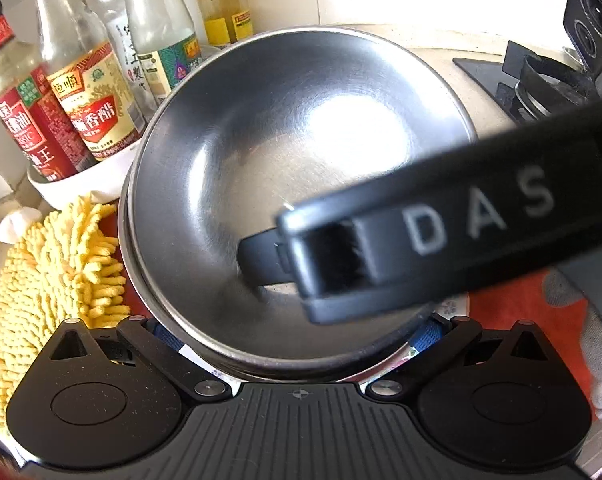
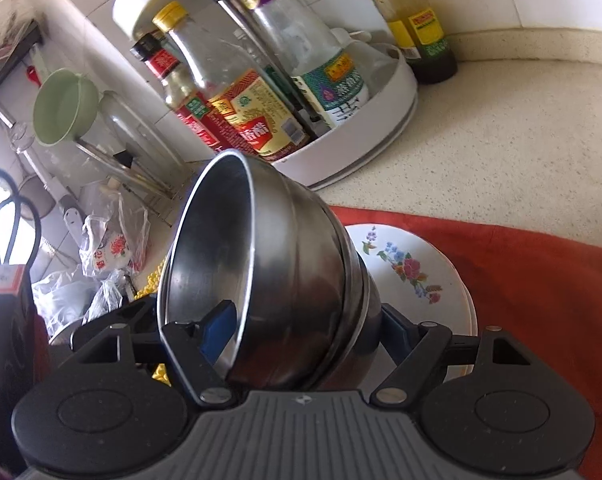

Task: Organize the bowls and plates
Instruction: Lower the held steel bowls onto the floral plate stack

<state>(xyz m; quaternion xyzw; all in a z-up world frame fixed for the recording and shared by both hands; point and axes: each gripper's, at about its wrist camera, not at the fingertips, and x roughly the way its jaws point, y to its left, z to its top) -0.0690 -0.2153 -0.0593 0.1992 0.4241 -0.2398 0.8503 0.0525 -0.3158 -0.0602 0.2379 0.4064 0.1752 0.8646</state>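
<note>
Nearest the right wrist lens, the right gripper (image 2: 307, 320) is clenched on a nested pair of steel bowls (image 2: 293, 280): one blue pad sits inside the upper bowl and the other lies against the outer wall. The stack leans to one side over a flowered plate (image 2: 405, 264) on a red cloth (image 2: 521, 280) (contact with the plate is hidden). The left gripper (image 1: 299, 334) straddles the same bowls, its pads tucked under the rim; I cannot tell whether they press. A white bottle rack (image 2: 381, 128) stands just behind, and a yellow chenille cloth (image 1: 41, 280) lies beside it.
</note>
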